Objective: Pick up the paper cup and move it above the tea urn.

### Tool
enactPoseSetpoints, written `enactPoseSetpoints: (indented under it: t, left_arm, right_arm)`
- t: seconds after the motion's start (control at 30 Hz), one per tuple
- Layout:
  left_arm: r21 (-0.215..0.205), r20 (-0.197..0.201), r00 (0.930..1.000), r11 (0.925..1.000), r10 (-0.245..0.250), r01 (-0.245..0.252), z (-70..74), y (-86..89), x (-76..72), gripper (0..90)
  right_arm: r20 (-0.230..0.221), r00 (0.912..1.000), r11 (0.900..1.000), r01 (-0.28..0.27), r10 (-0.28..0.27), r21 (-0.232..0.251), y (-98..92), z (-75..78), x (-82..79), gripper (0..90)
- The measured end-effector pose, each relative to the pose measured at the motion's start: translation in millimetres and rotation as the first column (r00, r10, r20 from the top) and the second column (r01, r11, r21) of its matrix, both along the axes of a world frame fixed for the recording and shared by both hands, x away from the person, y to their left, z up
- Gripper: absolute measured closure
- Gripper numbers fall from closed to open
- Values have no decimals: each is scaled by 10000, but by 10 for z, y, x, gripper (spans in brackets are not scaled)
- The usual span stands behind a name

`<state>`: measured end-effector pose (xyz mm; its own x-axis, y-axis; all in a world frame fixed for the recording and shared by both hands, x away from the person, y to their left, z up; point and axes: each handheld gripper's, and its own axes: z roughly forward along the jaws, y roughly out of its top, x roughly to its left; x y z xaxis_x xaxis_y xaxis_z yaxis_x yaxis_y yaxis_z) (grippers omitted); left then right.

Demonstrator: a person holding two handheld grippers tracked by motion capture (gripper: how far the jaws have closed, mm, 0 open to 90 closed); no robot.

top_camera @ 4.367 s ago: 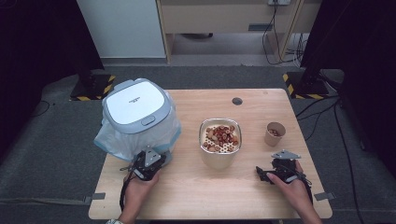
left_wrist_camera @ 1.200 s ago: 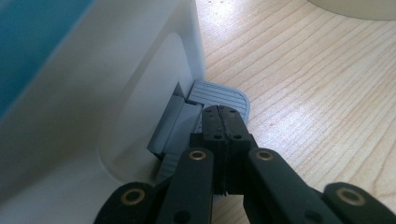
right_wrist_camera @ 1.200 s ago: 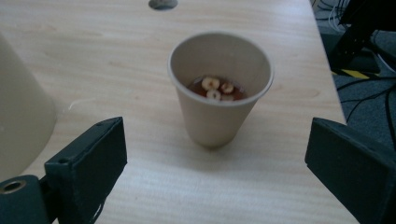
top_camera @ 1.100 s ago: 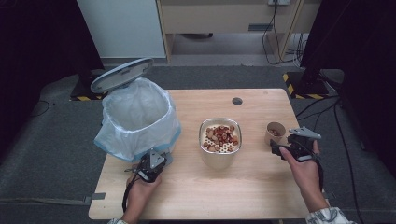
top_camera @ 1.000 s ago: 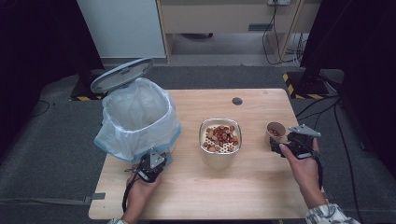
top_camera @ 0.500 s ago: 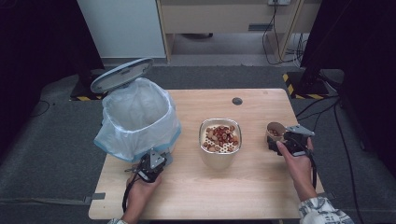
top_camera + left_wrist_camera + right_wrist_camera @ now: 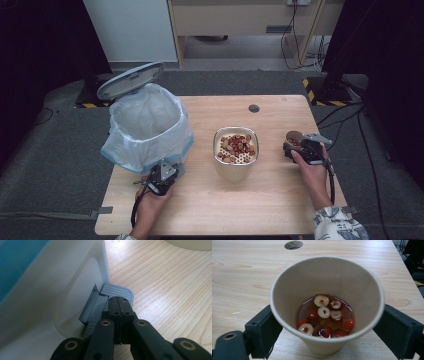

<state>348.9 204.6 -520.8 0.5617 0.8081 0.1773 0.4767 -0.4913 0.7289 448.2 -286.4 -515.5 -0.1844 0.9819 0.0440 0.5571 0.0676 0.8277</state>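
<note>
- Right tongs have been closing in on the cup; their jaws stand one on each side of its wall, low down, with the cup plainly between them. Whether the pads already press on the paper I cannot tell (the left one looks to touch, the right shows a sliver of gap).
- Left tongs are shut tight on nothing, tips resting on the grey pedal at the foot of the bin, whose lid stands tipped open.
- Cup sits upright near the right edge of the table, just right of the steel bowl; in the high view it shows at, directly ahead of the right tongs.
- Inside the cup: red and pale fruit slices in a little liquid.
- What the next move hinges on, to my eye: the cup's long axis is vertical and lies dead centre between the jaws, so the squeeze needs only to finish square across it. It must stay upright in the lift or the liquid will slop.
- Right hand is the near one; the left hand is well apart, busy at the bin.
</note>
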Motion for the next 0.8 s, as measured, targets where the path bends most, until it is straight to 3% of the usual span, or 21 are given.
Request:
enactPoseSetpoints:
  t: [0.33, 0.57, 0.8]
  left_arm:
    - [-19, -2, 10000, 10000, 10, -10, 0, 0, 0, 895]
    - [0, 1, 10000, 10000, 4, -4, 0, 0, -1, 895]
    - [-36, -7, 10000, 10000, 19, -20, -1, 1, 0, 895]
  right_arm:
    - [311, 9994, 9998, -174, 171, 93, -16, -45, 74, 167]
    - [497, 9979, 9991, -410, 412, -46, 18, -67, 78, 259]
    - [739, 9952, 9978, -631, 643, -192, -4, 19, 54, 302]
